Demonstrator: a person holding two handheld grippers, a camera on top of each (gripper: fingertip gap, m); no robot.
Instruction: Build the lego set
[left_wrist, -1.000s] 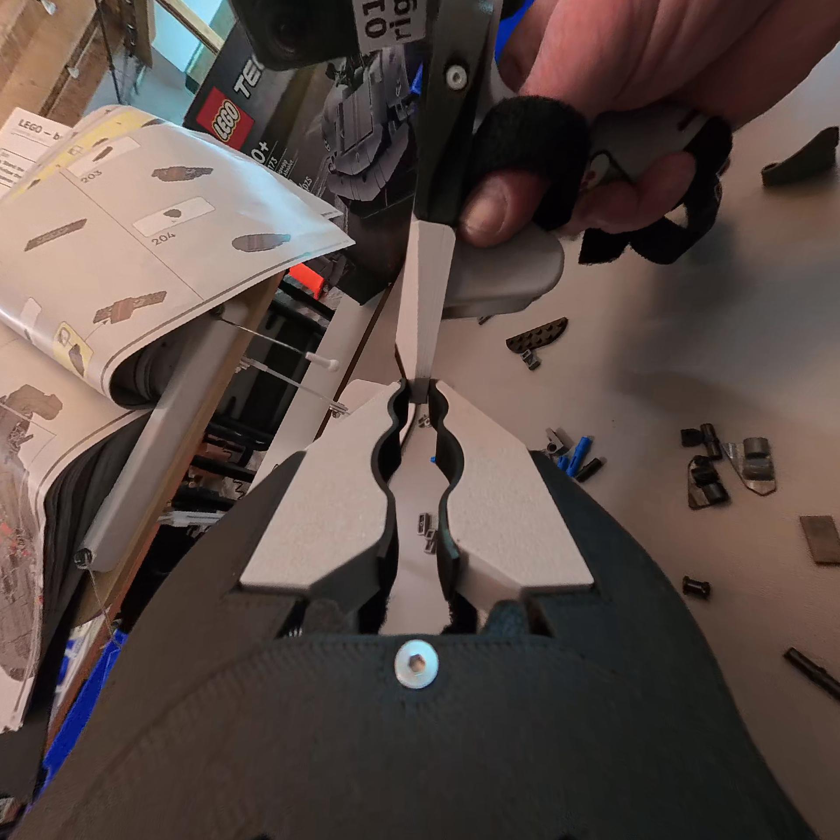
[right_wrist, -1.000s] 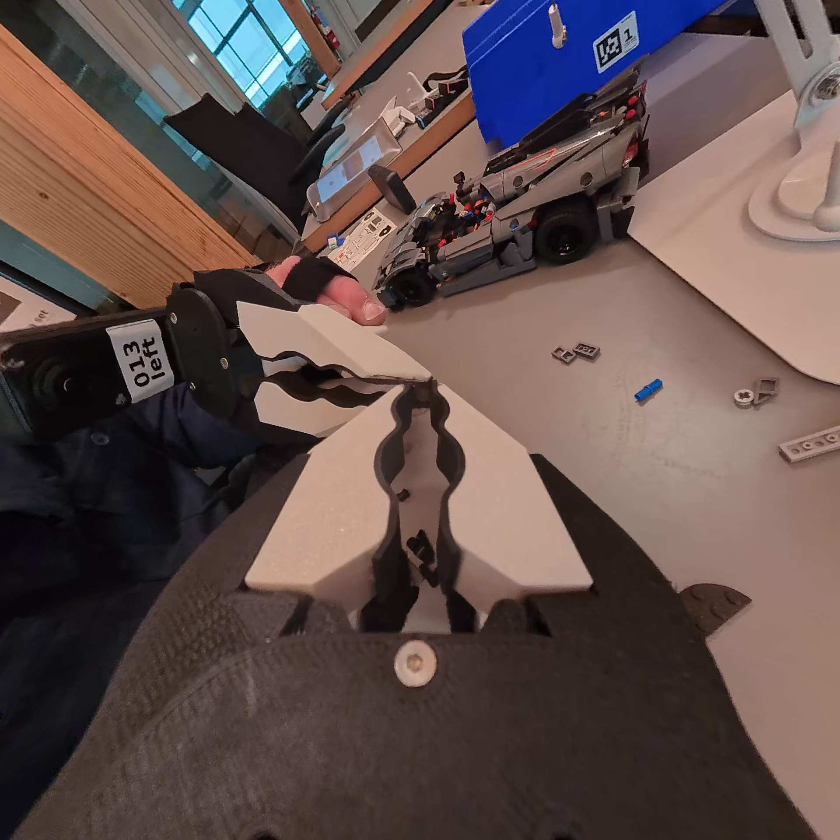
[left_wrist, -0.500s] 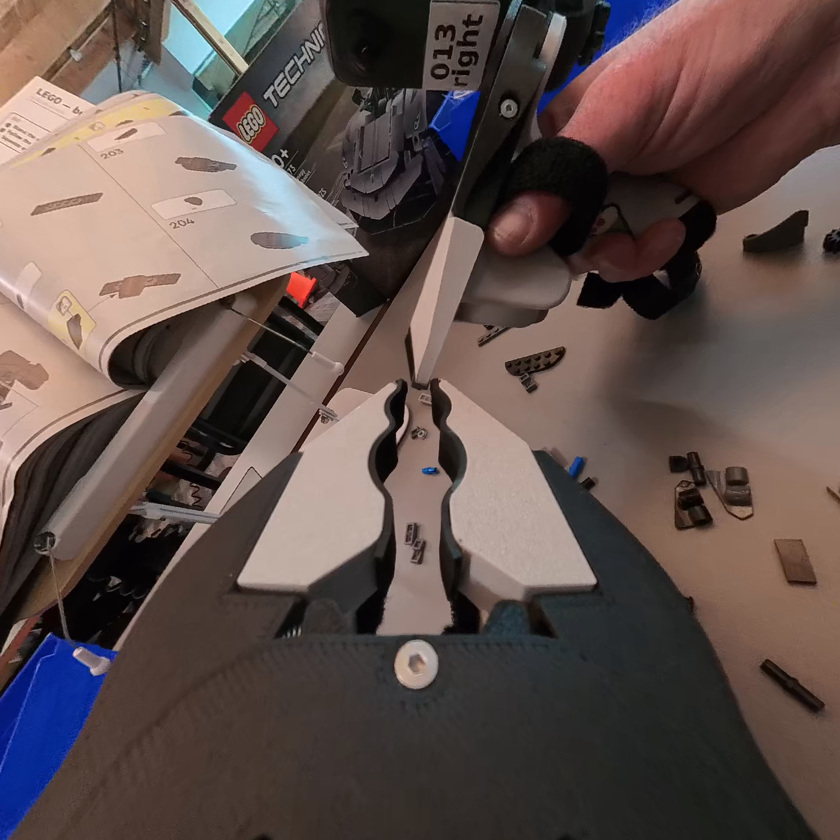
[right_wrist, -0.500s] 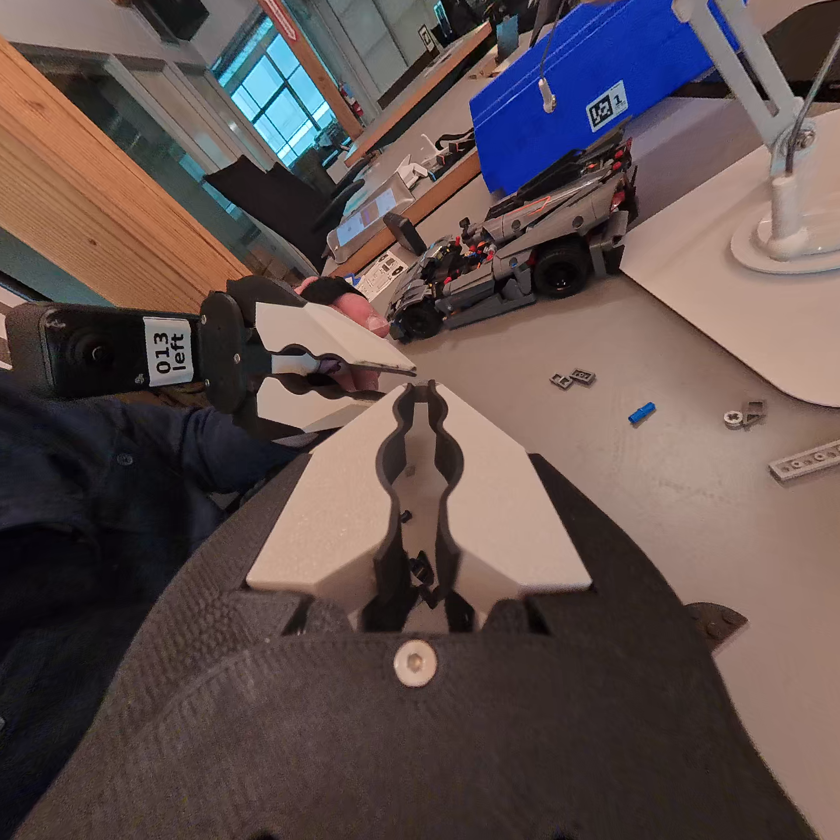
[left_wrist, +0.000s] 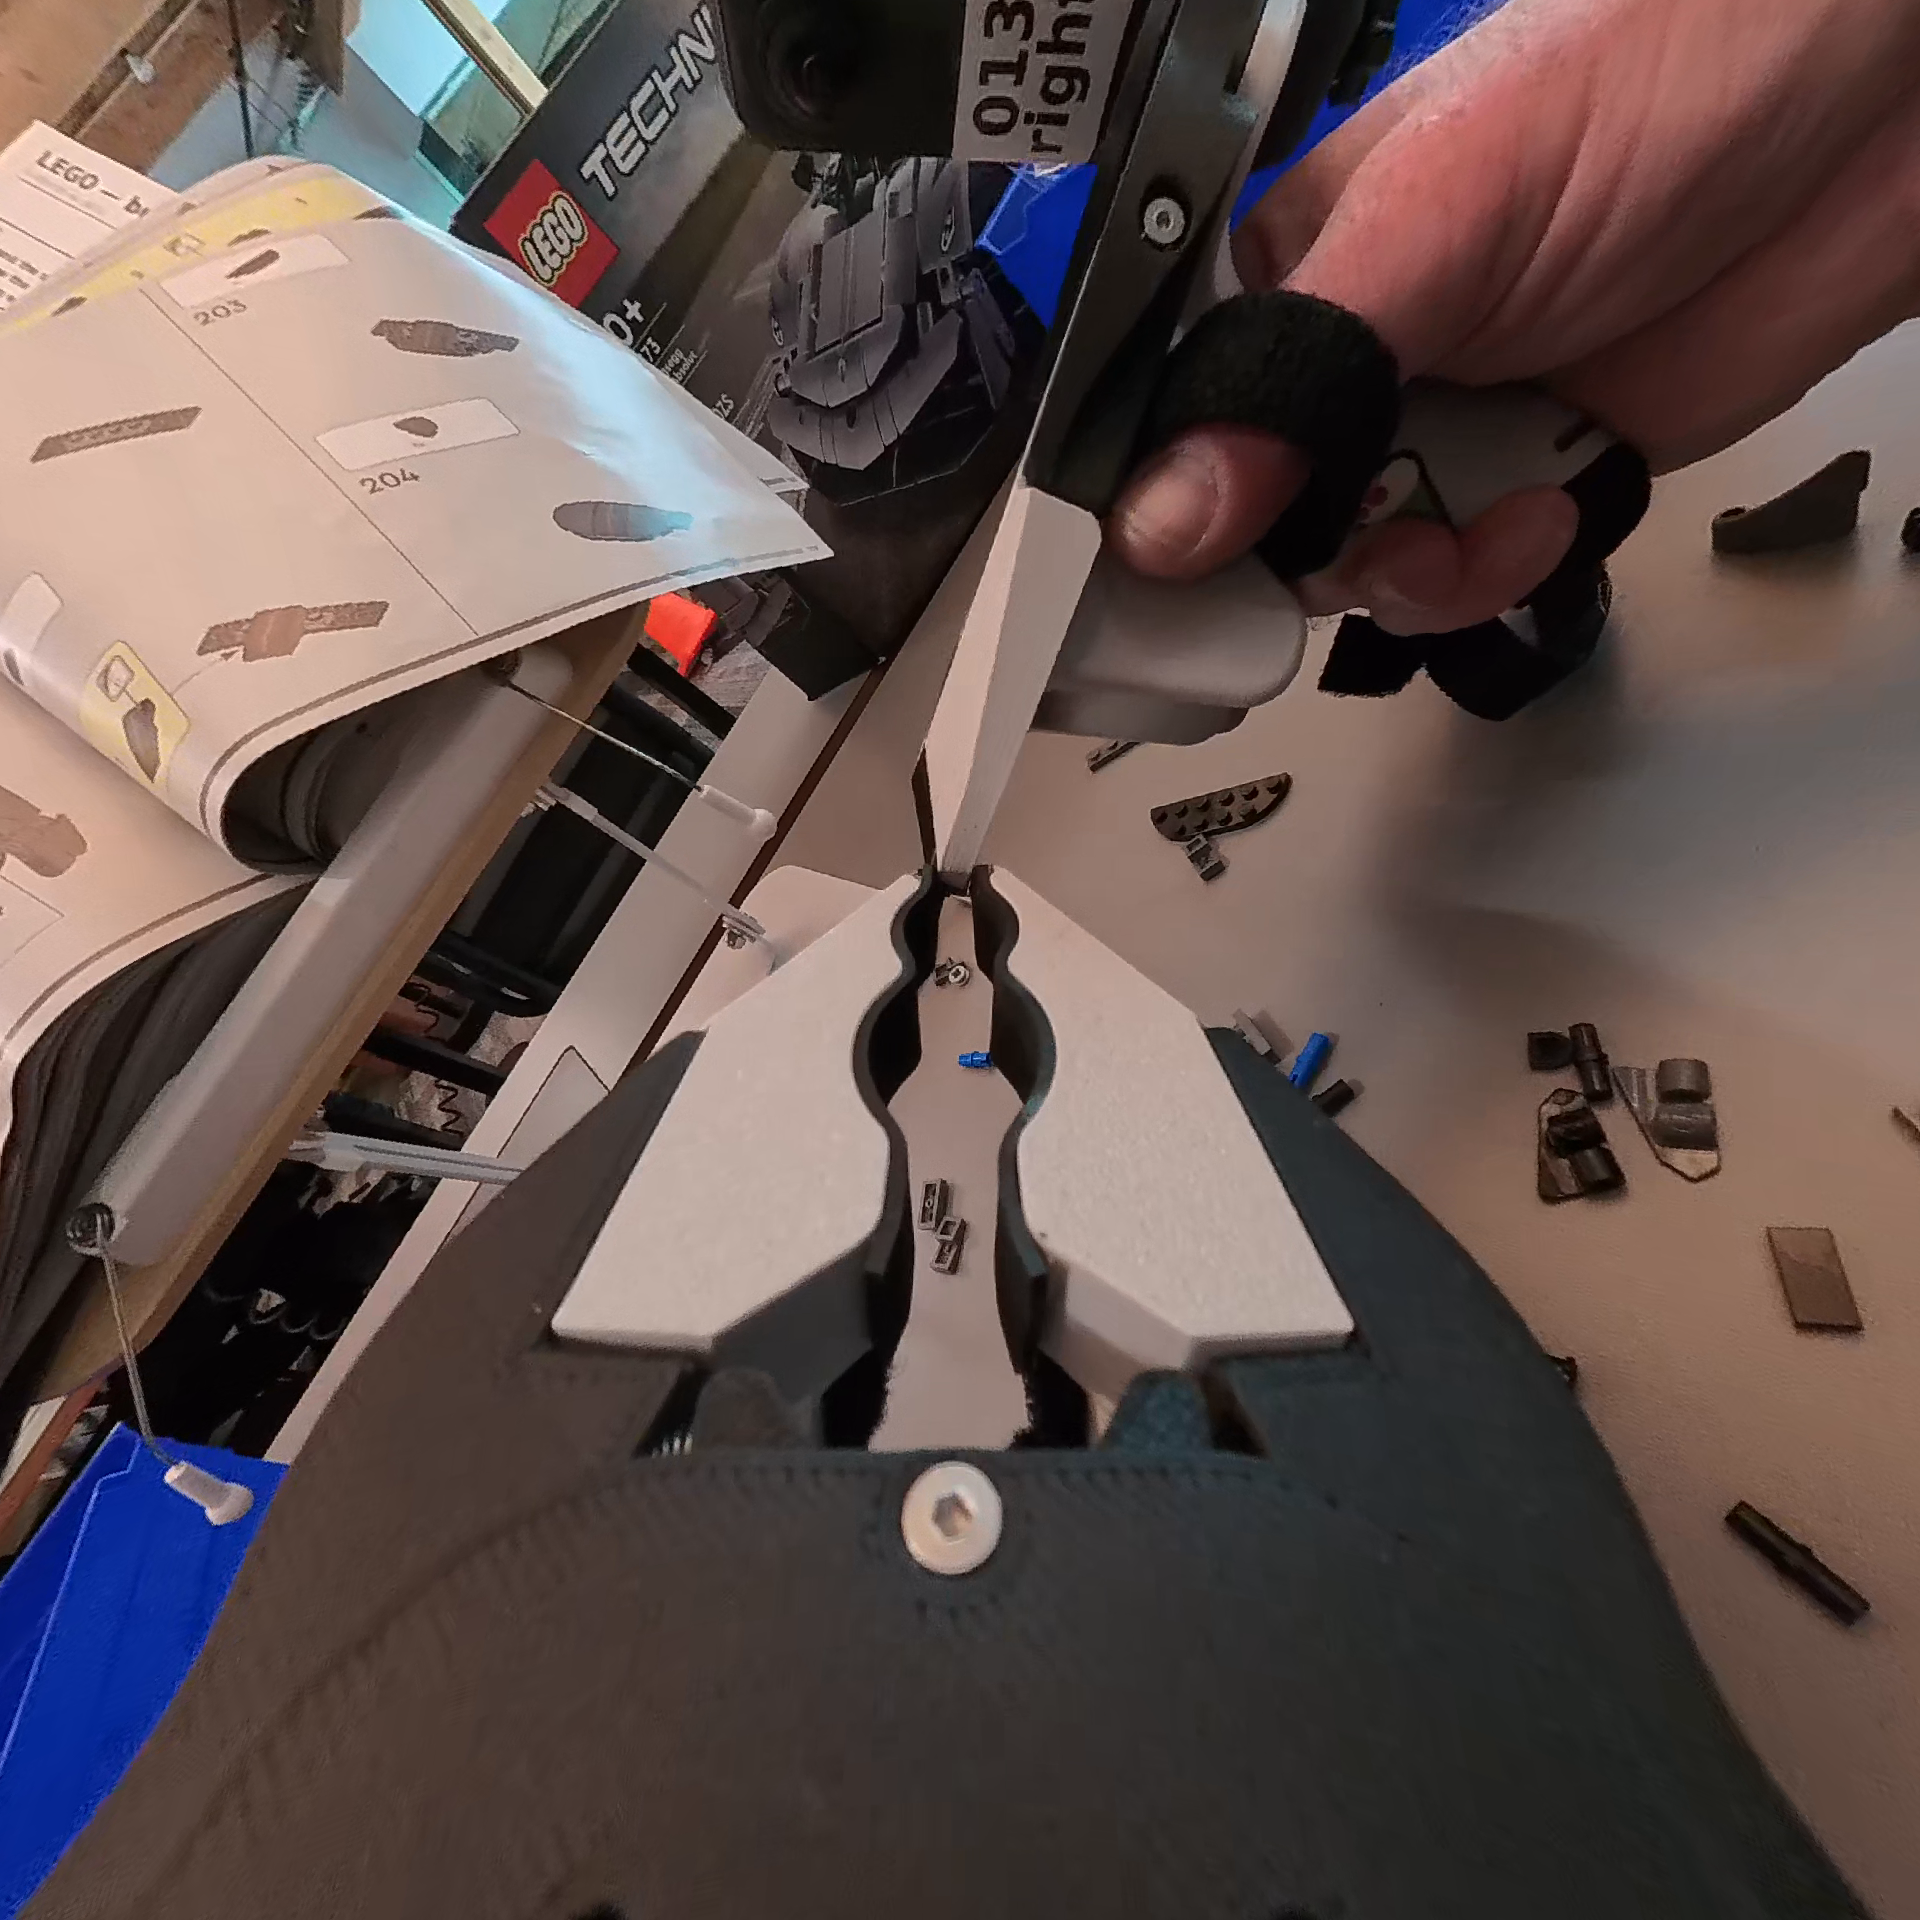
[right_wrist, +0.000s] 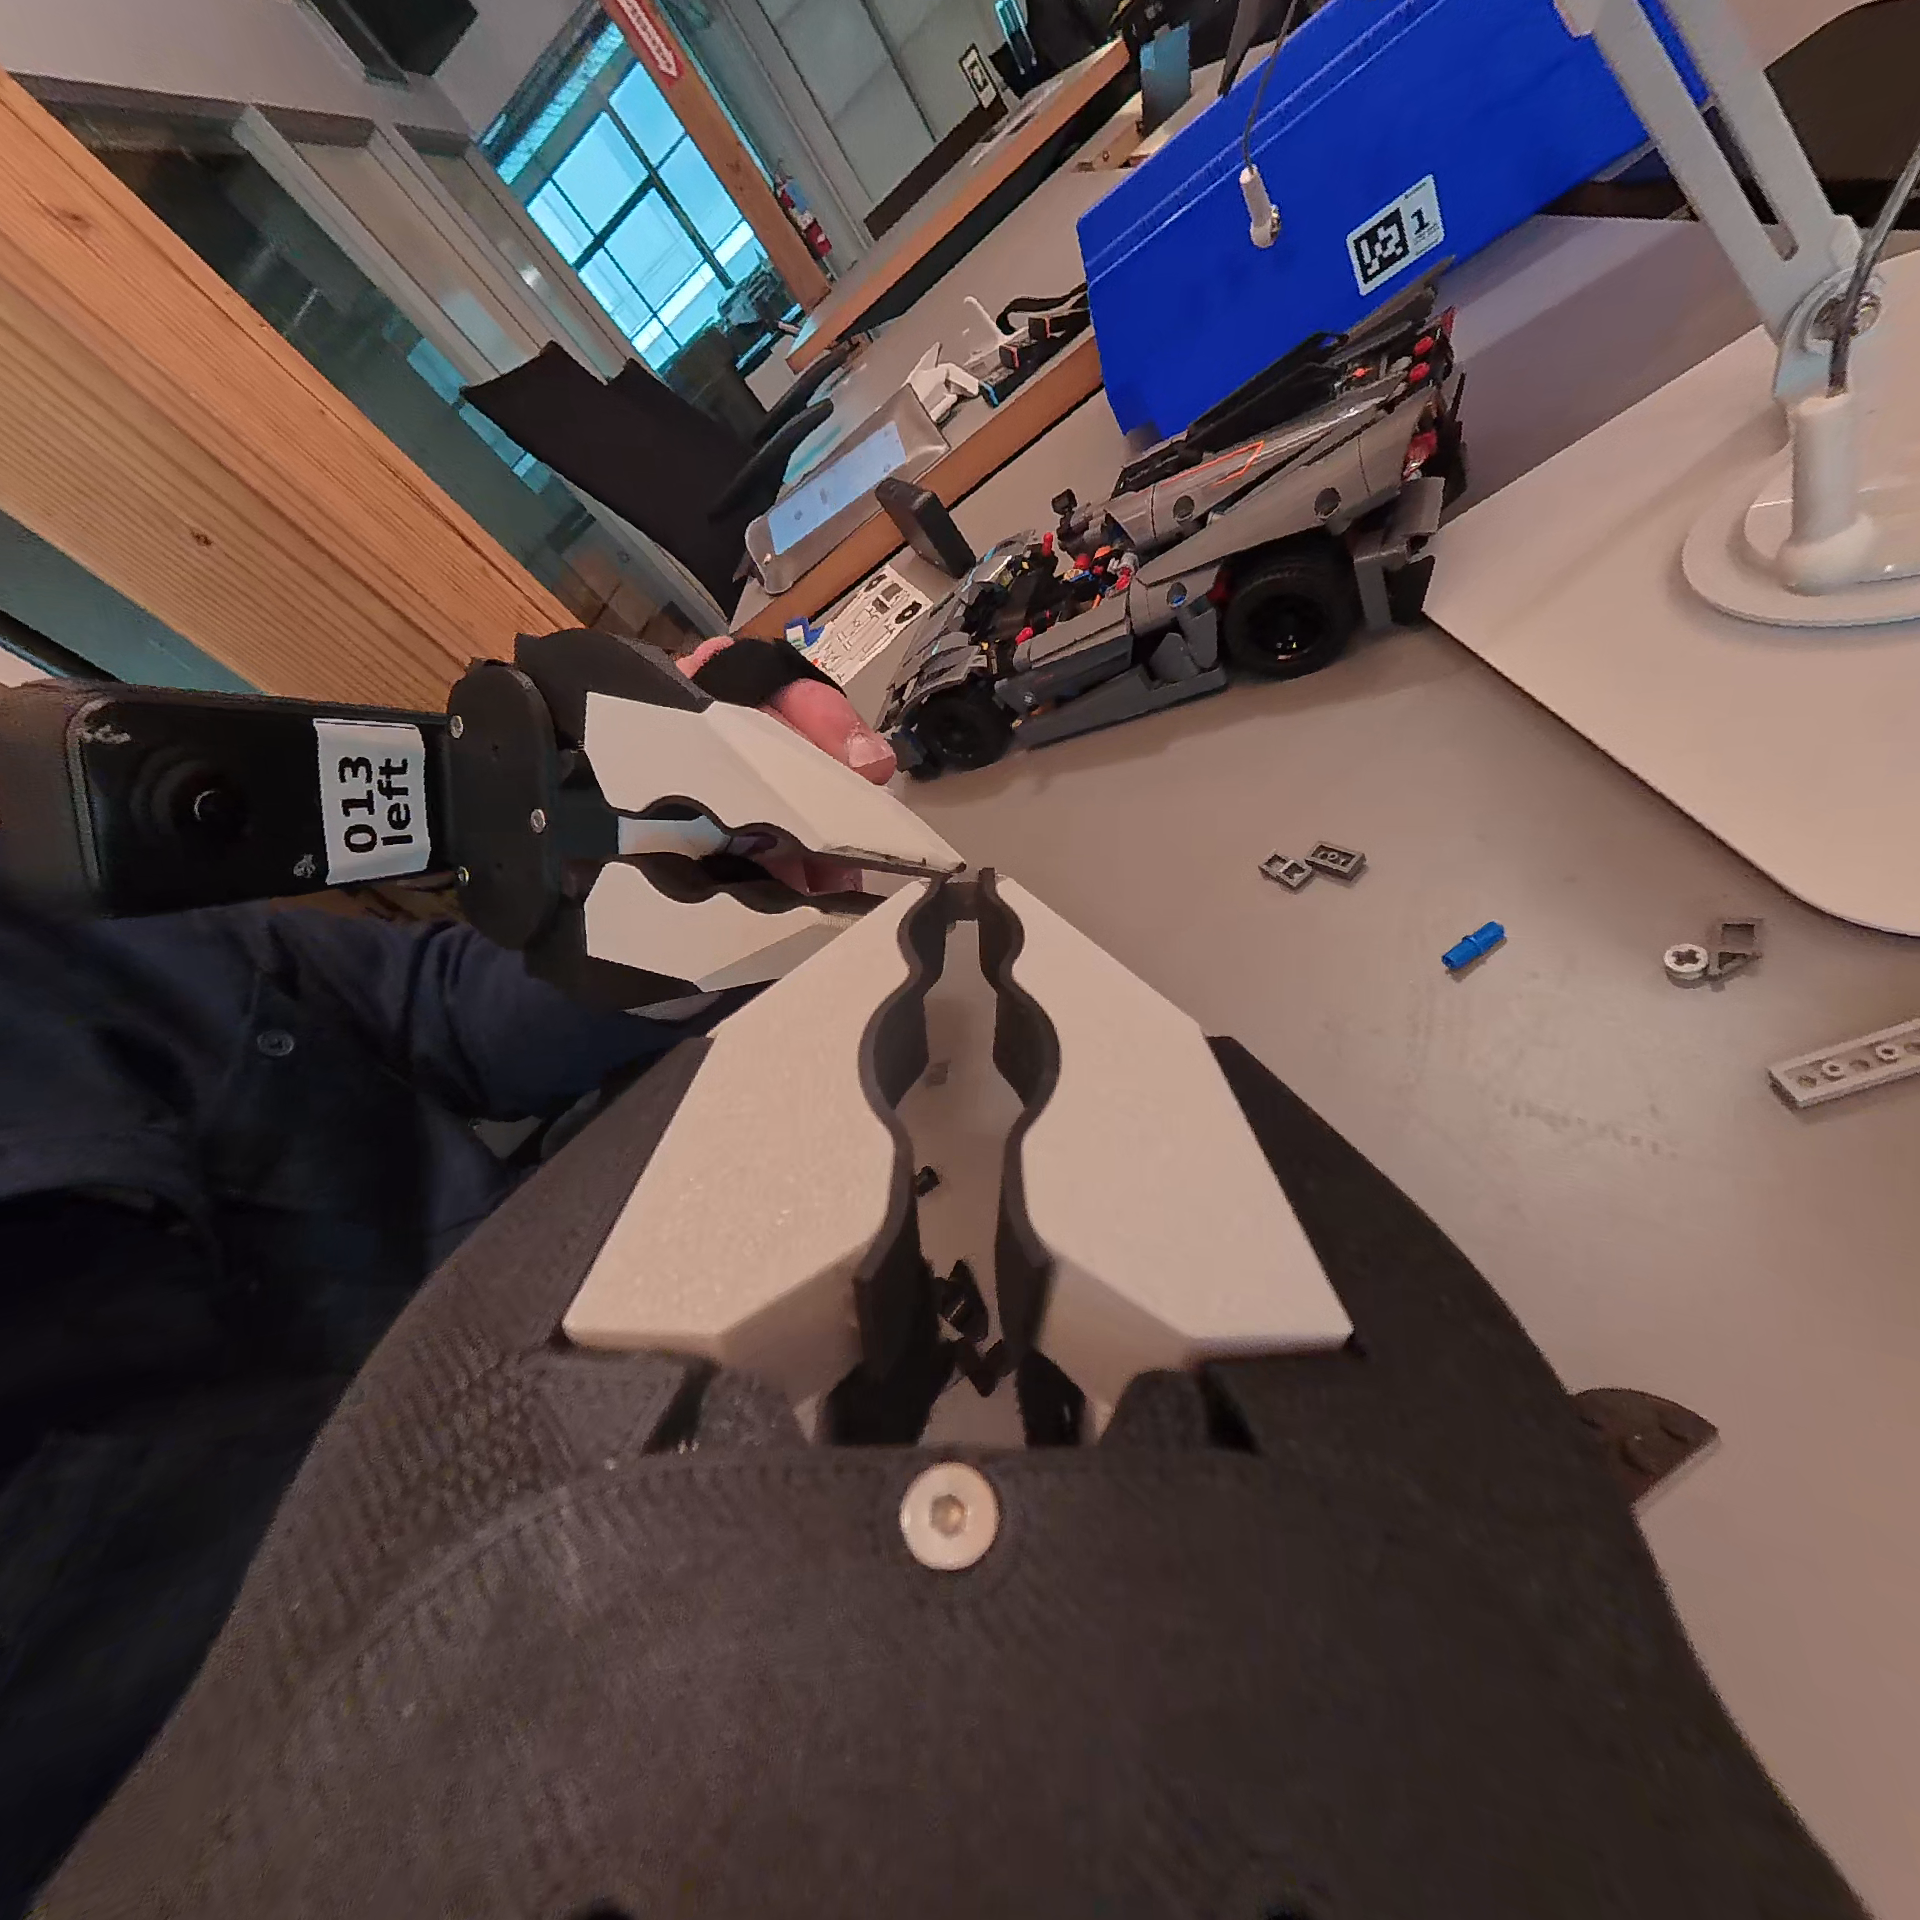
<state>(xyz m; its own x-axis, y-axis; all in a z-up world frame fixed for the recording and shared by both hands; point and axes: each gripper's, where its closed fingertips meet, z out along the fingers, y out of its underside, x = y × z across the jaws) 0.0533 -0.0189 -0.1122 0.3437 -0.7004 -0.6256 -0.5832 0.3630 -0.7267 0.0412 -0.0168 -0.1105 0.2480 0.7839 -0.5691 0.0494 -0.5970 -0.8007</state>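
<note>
We see the left gripper and right gripper meeting tip to tip above the grey surface, each nearly clenched; whether either pinches a piece, we cannot tell. Only the right wrist view shows the one built lego car. Only the left wrist view shows the one instruction booklet. One blue pin lies loose.
</note>
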